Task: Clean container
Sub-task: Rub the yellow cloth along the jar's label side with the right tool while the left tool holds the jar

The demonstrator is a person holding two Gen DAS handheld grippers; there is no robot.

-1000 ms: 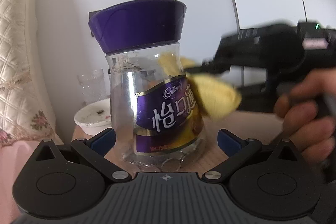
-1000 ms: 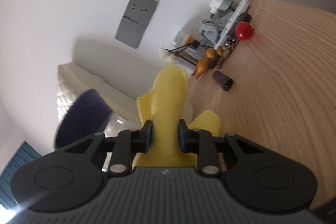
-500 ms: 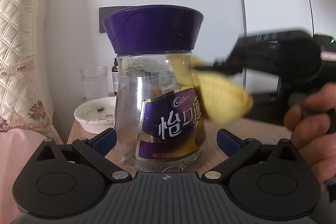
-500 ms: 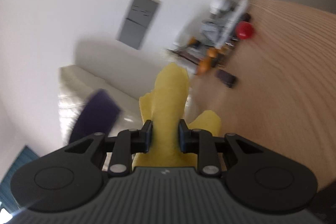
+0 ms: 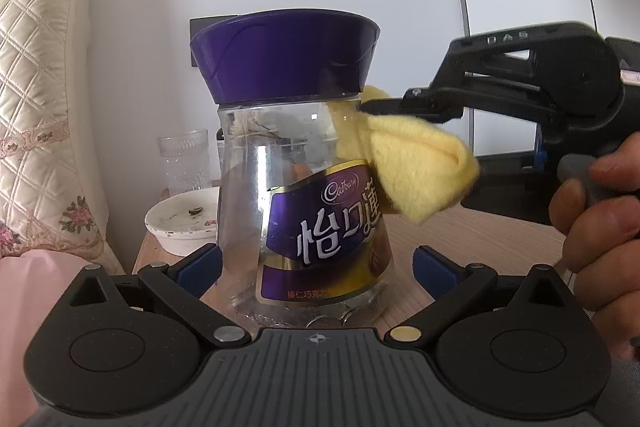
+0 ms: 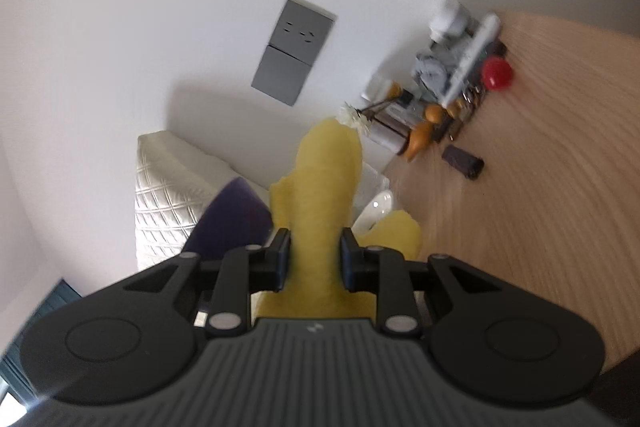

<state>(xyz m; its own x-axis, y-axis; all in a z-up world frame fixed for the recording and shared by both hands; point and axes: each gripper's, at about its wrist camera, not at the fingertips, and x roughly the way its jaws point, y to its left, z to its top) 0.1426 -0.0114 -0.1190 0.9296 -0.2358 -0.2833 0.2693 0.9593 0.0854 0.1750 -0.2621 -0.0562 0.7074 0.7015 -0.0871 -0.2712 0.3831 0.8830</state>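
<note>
Since a second ago the yellow cloth (image 5: pixel 416 175) has climbed the jar's right side and now presses against the clear wall just under the lid; the jar itself has stayed put.

One clear plastic jar (image 5: pixel 304 223) with a purple lid (image 5: pixel 284 59) and a purple label stands upright on the wooden counter (image 5: pixel 472 239), between the two blue-padded fingers of the left gripper (image 5: pixel 316 267). These fingers sit wide, one just beside each flank of the jar's base; whether they touch it cannot be told.

One right gripper (image 6: pixel 314 261) reaches in level from the right, a hand (image 5: pixel 596 223) on its grip, its fingers narrowed and pinching the single folded cloth.

Far left on the counter are one white bowl (image 5: pixel 182 227) and one ribbed drinking glass (image 5: pixel 185 163). A quilted cream headboard (image 5: pixel 40 87) stands at the left. A grey wall socket (image 6: pixel 292 53) is on the white wall, and a cluster of small items, too blurred to count, lies at the counter's far edge.
</note>
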